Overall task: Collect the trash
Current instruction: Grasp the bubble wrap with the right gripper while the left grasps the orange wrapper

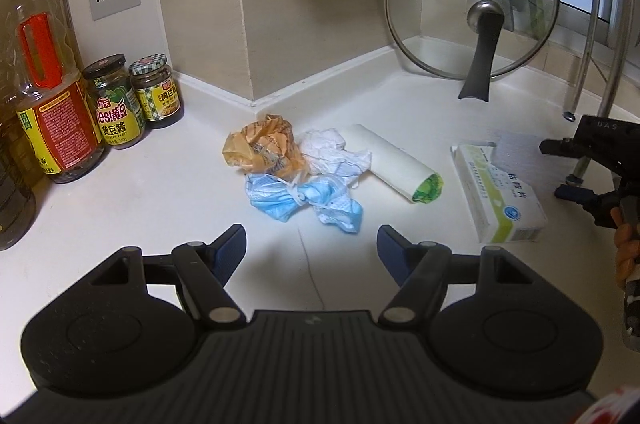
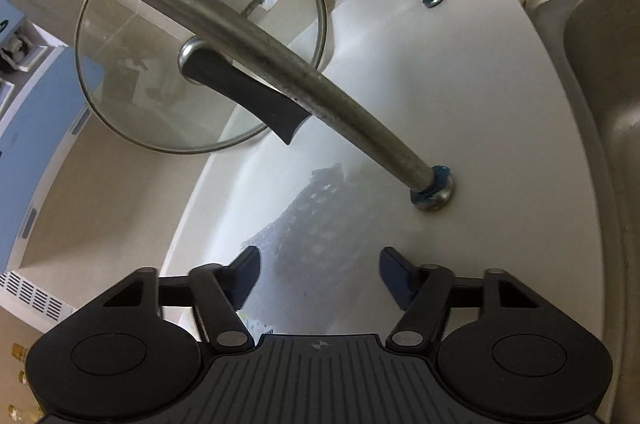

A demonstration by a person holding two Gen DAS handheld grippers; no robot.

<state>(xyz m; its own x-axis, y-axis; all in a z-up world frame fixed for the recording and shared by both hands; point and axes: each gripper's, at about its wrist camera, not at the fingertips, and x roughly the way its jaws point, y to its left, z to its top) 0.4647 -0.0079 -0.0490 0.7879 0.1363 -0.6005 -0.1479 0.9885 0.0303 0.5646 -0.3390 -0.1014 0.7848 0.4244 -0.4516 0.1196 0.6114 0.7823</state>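
Kitchen counter (image 1: 160, 184), corner by the wall: my left gripper (image 1: 312, 244) hangs w/ jaws wide apart, nothing between them, just short of the trash pile. Pile sits mid-counter: crumpled orange wrapper (image 1: 260, 150), touching a wad of white paper (image 1: 332, 152), w/ blue face masks (image 1: 304, 202) in front of both. White roll w/ green end (image 1: 396, 164) lies against the paper wad; a medicine box (image 1: 500, 192) lies apart, to the pile's right. My right gripper (image 2: 318, 272) is over bare counter beside the box, jaws partly open, holding nothing; a metal rack leg (image 2: 360, 116) and the sink (image 2: 600, 104) ahead of it. Glass lid (image 1: 472, 0) leans on the wall behind. Oil bottle (image 1: 48, 96) and two sauce jars (image 1: 116, 100) stand at left.
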